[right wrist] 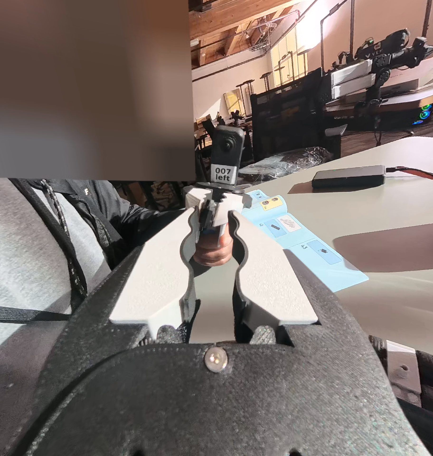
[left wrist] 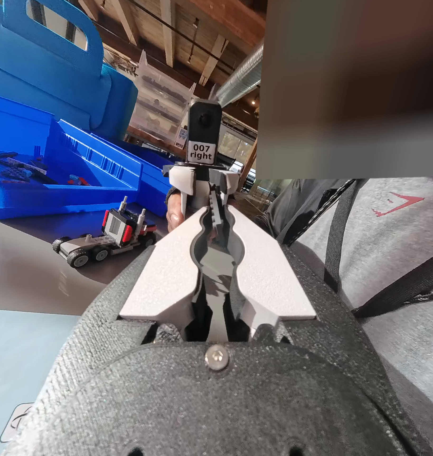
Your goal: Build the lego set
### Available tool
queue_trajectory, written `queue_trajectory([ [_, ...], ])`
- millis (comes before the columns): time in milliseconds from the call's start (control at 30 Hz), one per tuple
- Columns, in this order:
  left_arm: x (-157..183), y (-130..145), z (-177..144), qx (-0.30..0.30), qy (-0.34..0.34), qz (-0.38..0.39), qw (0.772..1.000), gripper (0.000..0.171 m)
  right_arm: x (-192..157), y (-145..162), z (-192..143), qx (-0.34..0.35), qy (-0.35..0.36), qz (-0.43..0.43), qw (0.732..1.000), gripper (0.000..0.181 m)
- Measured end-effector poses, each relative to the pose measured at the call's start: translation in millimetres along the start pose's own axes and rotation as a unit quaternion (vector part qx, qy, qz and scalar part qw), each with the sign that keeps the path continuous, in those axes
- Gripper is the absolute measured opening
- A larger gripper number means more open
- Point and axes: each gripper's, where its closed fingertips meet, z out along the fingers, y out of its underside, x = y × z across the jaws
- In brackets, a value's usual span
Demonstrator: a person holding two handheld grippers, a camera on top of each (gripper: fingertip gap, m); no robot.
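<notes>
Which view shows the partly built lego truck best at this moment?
The left wrist view. The lego truck stands whole on the table in front of the blue parts bin, to the left of the left gripper, with wheels, cab and exhaust stacks visible. The right wrist view does not show the truck at all.

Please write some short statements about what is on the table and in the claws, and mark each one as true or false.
1. The lego truck stands on its wheels on the table. True.
2. The blue bin is empty. False: loose pieces lie inside it.
3. The left claw grips a grey studded piece. True.
4. The instruction booklet lies inside the bin. False: it lies open on the table.
5. The black flat device rests on the booklet. False: it lies apart from it, farther back on the table.
</notes>
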Motion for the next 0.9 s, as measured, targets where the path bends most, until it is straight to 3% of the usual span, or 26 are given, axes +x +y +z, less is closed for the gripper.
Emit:
queue_trajectory([
  [133,-1.2,4.9,3.0,-0.017,-0.011,0.011,1.000,0.010,-4.1,7.7,3.4,-0.017,-0.012,0.000,1.000,0.010],
  [433,-11.6,-6.6,-10.1,0.011,-0.027,-0.047,0.998,0.014,9.3,1.0,-7.8,-0.009,0.011,0.012,1.000,0.010],
  [900,-24.7,-6.9,-26.6,-0.015,-0.064,-0.096,0.993,0.020,26.6,22.9,-9.9,-0.032,0.002,0.225,0.974,0.009],
])
